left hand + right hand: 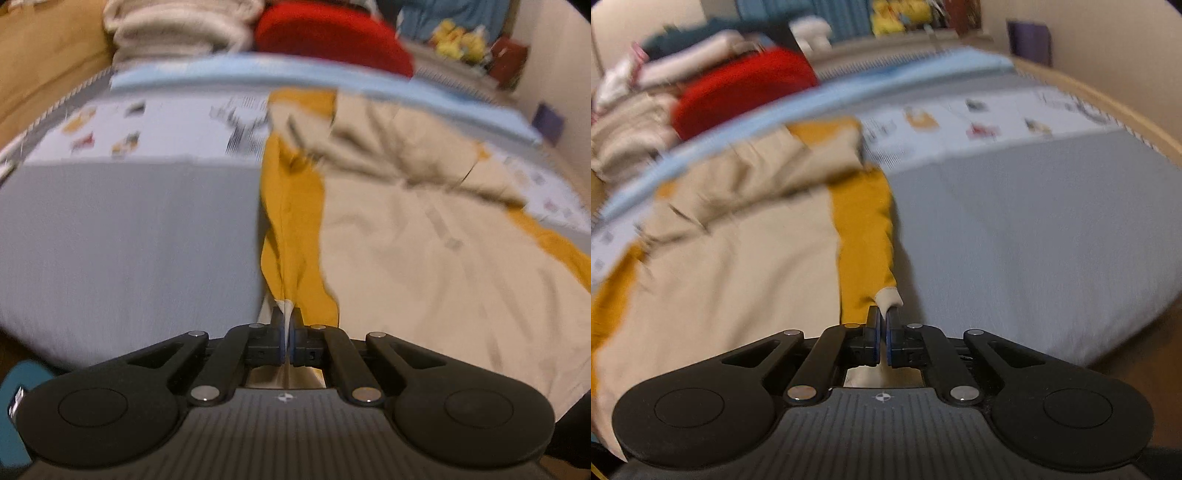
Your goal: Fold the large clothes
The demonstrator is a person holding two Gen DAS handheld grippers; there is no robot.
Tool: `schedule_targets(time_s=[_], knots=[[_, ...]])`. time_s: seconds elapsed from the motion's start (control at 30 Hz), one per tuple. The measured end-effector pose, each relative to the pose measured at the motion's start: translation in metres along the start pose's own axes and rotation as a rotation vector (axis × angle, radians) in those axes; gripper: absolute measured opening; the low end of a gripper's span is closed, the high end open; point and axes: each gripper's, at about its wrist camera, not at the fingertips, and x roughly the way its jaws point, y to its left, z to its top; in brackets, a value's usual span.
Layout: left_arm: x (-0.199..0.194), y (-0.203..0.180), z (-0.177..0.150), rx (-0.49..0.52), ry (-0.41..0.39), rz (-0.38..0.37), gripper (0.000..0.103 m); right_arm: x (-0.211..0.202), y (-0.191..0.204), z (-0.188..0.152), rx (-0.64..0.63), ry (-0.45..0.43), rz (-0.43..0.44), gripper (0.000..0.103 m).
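Gripping both near corners: left gripper (289,317) & right gripper (882,317) jaws clenched on beige-mustard garment (424,236), spread on bed (129,229), collar twd 12 o'clock. Fold barely begun; rest pending.

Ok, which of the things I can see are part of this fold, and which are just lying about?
In the job:
- beige and mustard garment, spread on the grey bed cover
- left hand-held gripper, shut on a garment corner
- right hand-held gripper, shut on the other corner

Lying about:
- red cushion
- cream folded pile
- yellow plush toys
- light blue blanket edge
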Motion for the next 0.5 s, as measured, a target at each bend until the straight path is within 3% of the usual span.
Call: schedule_targets(time_s=[0.17,0.3,0.5], knots=[[-0.056,0.006,0.021,-0.01,-0.093,-0.101,0.001,-0.045,-0.007,0.032,0.039,-0.07,0.166,0.001],[-0.101,0.015,0.025,-0.008,-0.142,-0.181,0.001,-0.079,-0.022,0.046,0.056,-0.105,0.237,0.001],[-0.165,0.047,0.016,-0.048,-0.117,-0.321,0.001,-0.14,-0.063,0.044,0.144,-0.122,0.305,0.001]])
